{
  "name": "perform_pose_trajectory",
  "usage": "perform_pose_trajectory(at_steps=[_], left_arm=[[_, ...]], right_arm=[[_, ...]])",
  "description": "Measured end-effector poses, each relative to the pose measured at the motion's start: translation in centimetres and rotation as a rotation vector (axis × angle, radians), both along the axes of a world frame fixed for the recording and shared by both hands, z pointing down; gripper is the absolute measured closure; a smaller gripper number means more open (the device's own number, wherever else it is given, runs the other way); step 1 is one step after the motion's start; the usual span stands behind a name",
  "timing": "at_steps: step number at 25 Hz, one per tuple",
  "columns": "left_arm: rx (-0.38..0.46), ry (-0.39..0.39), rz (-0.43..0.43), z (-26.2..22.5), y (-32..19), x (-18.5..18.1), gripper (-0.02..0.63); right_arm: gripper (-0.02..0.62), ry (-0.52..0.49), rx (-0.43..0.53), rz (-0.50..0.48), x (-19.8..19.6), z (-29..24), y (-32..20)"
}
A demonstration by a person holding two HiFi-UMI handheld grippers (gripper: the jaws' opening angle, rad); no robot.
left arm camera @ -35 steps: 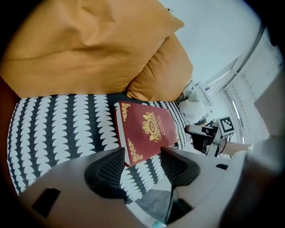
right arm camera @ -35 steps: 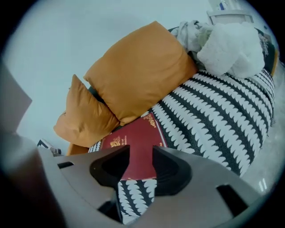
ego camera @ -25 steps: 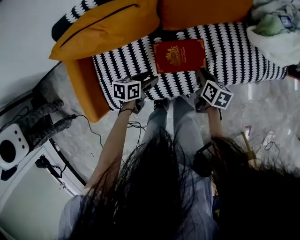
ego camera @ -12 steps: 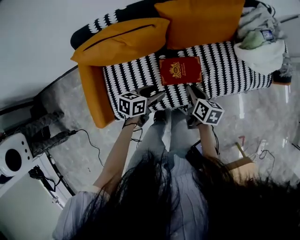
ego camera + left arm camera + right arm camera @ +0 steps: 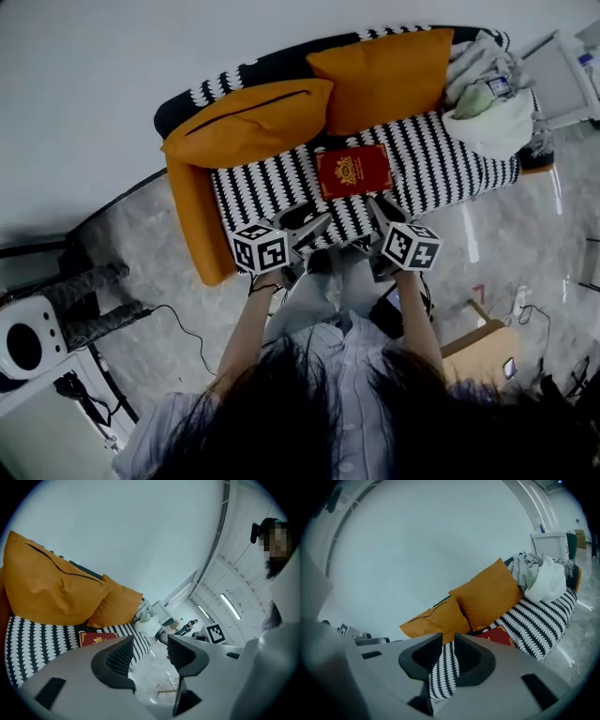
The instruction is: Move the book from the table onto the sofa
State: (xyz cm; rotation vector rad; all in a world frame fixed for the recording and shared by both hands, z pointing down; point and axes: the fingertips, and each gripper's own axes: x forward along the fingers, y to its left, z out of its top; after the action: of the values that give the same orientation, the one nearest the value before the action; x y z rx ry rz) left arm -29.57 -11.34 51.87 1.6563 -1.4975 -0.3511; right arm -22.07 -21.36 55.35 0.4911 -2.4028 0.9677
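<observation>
— How far along are we?
— Done, we judge. Our left gripper (image 5: 311,223) is empty, its wide jaws closing on nothing. The book (image 5: 353,172) lies flat on the sofa (image 5: 441,155) seat, just beyond both grippers. Our right gripper (image 5: 382,214) is released too, jaws nearly together, nothing between.
— Counts?
— Two grippers, one book, two orange cushions (image 5: 248,122) behind it, one heap of cloth (image 5: 483,98) at the sofa's right end. We see no worktop.

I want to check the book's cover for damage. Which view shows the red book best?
The head view: the red book lies flat on the striped sofa seat, its whole cover unobstructed. The left gripper view shows only a thin strip of it, the right gripper view one corner.
</observation>
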Motion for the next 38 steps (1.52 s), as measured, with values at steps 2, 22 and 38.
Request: perform_pose_trajectory(at_steps=[2,22,38], left_arm=[[0.019,-0.013,0.020,-0.9,0.9,0.2,0.368],[0.032,-0.085,0.124,-2.7,4.6,6.9,0.428],[0.008,-0.158,0.006,-5.6,8.5,13.3,0.468]], right_arm=[[0.508,-0.004,0.014,0.001,0.4,-0.9,1.0],[0.512,-0.016,0.069,-0.035,7.2,-5.9,6.7],[0.528,-0.056,0.089,-0.131,14.4,-7.4,10.9]])
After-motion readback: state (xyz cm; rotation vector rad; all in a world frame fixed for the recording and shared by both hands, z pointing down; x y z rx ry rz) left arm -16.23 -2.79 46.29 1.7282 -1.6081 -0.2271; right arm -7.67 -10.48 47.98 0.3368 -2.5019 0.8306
